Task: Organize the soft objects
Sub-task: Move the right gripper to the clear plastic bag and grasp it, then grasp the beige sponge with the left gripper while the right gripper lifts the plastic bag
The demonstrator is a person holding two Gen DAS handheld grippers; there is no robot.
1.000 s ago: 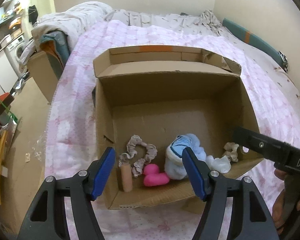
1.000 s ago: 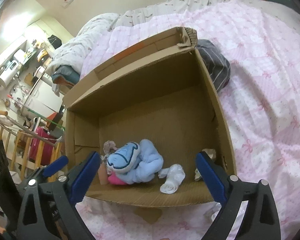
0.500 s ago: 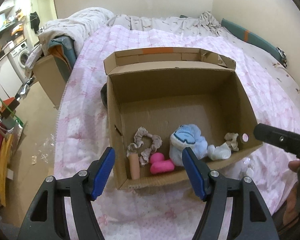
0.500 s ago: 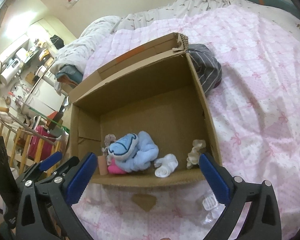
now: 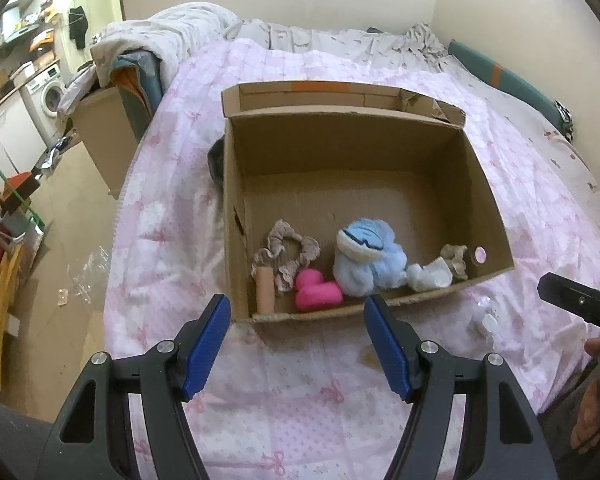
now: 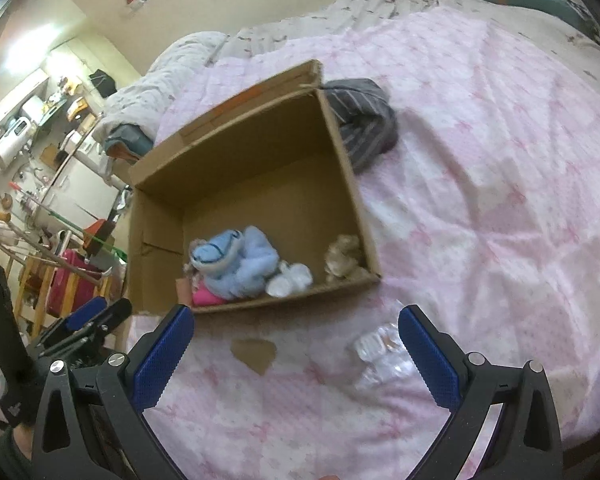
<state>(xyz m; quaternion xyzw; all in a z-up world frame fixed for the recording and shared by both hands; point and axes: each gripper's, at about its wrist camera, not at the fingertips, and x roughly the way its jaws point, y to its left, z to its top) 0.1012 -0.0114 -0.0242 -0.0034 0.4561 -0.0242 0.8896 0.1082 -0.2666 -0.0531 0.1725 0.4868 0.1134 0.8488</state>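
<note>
Looks mostly done, judging by the layout. The cardboard box (image 5: 496, 216) sits on the pink quilt (image 5: 300, 400) and holds everything soft I can identify, all bunched along the near wall: beige scrunchie (image 5: 286, 250) in the near-left corner with a tan cylinder (image 5: 265, 290) beside it, pink plush (image 5: 316, 290) next, light-blue plush (image 5: 366, 258) in the middle, white sock roll (image 5: 428, 276) touching it, and a beige fabric piece (image 5: 454, 260) in the near-right corner. Far half of the box is bare. Left gripper (image 5: 298, 346) is spread wide, nothing between the pads, hovering over the quilt just short of the box's front wall. Right gripper (image 6: 296, 360) is likewise wide apart and carrying nothing, also on the near side of the box. What's left outside: a crumpled clear plastic wrapper (image 6: 384, 354) on the quilt near the right gripper, a small brown cardboard scrap (image 6: 254, 354), and a dark striped garment (image 6: 364, 128) lying against the box's far-right outer corner. The garment is the only obvious soft item not yet in; it's probably the remaining pick, but I can't tell if it counts. Wrapper and scrap look like litter, not task items.
</note>
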